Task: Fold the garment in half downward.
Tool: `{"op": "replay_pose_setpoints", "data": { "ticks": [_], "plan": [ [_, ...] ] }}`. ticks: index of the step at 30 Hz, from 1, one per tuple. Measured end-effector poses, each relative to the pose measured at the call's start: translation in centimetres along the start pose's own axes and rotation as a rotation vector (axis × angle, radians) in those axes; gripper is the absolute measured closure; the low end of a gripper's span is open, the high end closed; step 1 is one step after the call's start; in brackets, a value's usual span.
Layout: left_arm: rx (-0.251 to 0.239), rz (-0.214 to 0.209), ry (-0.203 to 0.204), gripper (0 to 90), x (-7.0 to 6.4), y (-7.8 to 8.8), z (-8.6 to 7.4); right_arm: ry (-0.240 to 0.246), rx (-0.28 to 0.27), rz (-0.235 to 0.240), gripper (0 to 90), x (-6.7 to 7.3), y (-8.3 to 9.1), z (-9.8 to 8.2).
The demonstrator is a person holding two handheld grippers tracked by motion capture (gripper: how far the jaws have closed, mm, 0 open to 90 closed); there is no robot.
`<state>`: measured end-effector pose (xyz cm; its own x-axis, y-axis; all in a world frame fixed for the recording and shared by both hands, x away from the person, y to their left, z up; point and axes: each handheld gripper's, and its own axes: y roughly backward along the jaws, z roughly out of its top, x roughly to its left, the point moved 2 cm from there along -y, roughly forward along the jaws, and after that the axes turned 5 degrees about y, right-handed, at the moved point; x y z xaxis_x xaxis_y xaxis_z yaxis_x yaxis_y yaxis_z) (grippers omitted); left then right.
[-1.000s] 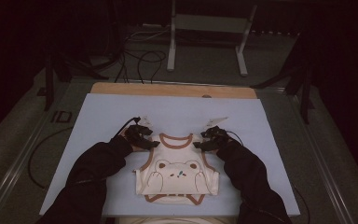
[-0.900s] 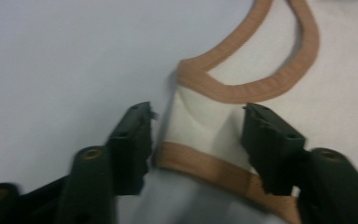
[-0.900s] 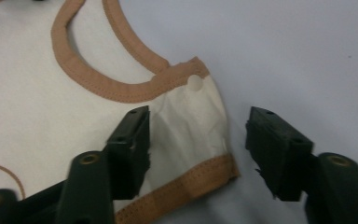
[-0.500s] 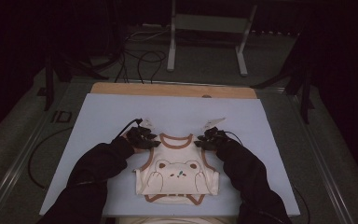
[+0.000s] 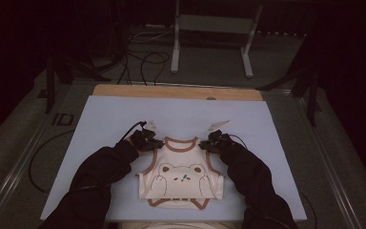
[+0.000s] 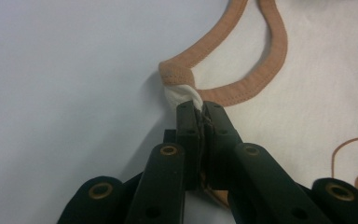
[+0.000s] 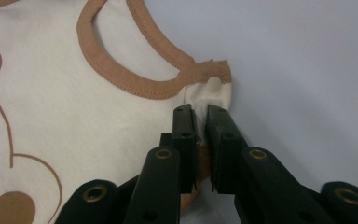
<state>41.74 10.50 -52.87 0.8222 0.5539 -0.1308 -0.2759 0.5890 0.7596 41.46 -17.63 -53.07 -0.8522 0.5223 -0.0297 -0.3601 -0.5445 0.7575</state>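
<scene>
Grippers first, from the high view: we have the left gripper (image 5: 148, 140) at nine o'clock of the neckline and the right gripper (image 5: 215, 140) at three o'clock, each on a shoulder of the bear vest (image 5: 181, 181), which lies flat on the pale blue mat (image 5: 124, 114) near our edge. Left gripper view now: our jaws have just been closing and are clamped on the white shoulder tip (image 6: 182, 94), biting only a sliver below the brown trim. If we lift briskly, that fabric could slide out. Right gripper view: jaws have just been closing too, pinched on the cloth just under the snap button (image 7: 213, 84). Uneven pulls could drop one shoulder or skew the vest.
</scene>
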Motion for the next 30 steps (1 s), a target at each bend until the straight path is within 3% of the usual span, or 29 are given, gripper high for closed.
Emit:
{"op": "replay_pose_setpoints", "data": {
  "ticks": [6, 18, 30],
  "plan": [
    [-0.029, -0.003, 0.006, 87.5, 0.0, 0.8, 0.4, -0.024, -0.023, -0.001, 83.2, -0.3, 0.9, 0.2],
    [-0.086, -0.003, 0.008, 87.5, -0.2, 2.6, 1.4, 0.002, -0.069, -0.015, 83.2, -0.3, 2.8, 1.5],
    [-0.139, 0.014, -0.029, 87.4, -0.6, 5.2, 3.2, 0.013, -0.120, -0.038, 83.2, -0.3, 5.0, 2.9]
  ]
}}
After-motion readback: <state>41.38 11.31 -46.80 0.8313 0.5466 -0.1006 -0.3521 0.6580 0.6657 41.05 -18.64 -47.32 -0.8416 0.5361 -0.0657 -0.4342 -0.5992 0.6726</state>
